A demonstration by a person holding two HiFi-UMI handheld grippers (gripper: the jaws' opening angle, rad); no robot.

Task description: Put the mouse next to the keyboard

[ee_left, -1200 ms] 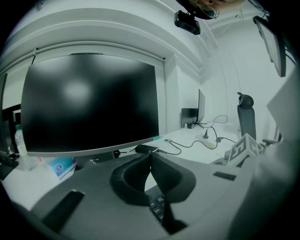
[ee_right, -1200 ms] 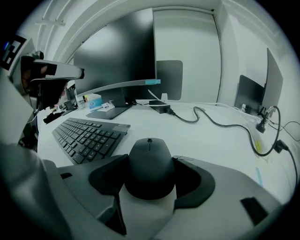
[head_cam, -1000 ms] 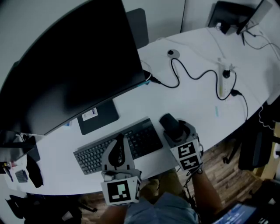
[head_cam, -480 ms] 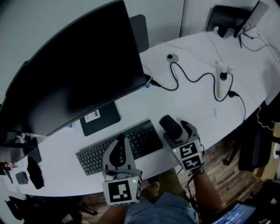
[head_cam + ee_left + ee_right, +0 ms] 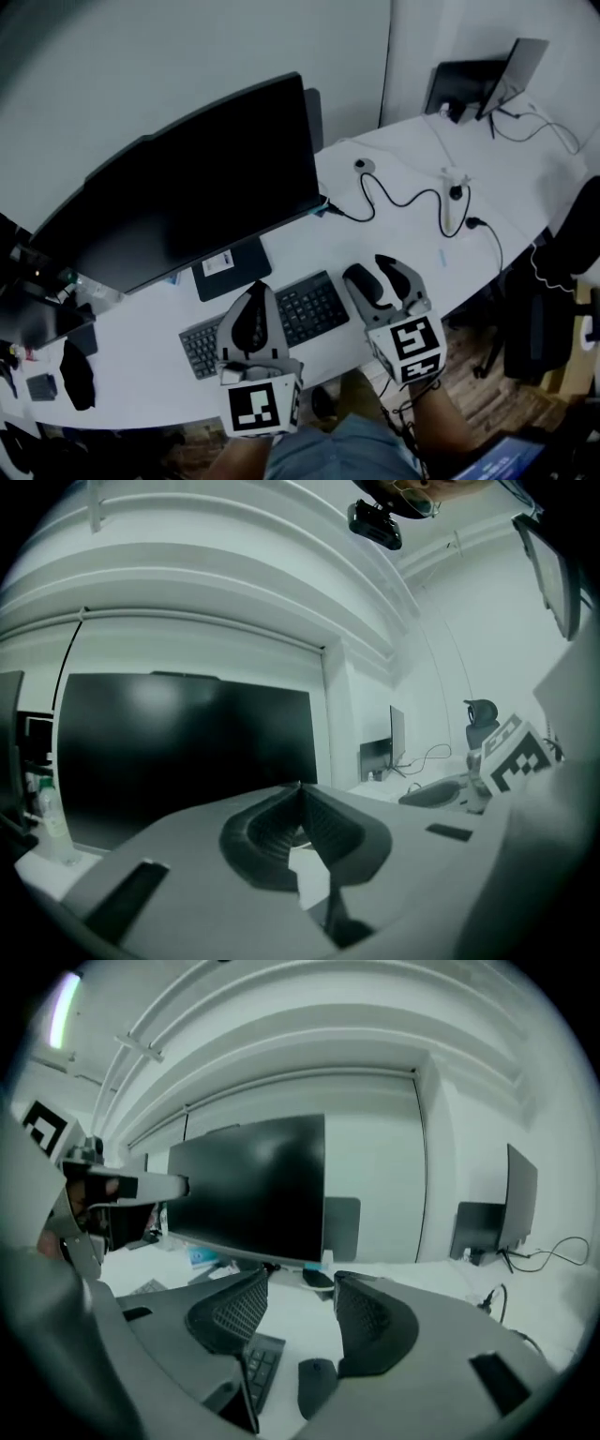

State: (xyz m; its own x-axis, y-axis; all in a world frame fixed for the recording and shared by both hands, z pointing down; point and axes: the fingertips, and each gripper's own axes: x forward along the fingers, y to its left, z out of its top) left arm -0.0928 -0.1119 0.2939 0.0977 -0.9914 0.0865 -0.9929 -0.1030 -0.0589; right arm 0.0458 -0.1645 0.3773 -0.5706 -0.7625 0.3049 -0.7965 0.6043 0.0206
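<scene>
Mouse [image 5: 314,1384] lies on the desk [image 5: 412,234], just beside the keyboard's [image 5: 319,302] right end. It sits below your right gripper [image 5: 302,1288], whose jaws have just been closing partway yet stand apart, gripping nothing. Your left gripper [image 5: 300,794] is closed and empty. Expect a light, rigid, smooth shell; if you retake it, pinch the flanks mid-body. Its long axis runs from you toward the monitor [image 5: 206,197], nose likely away.
</scene>
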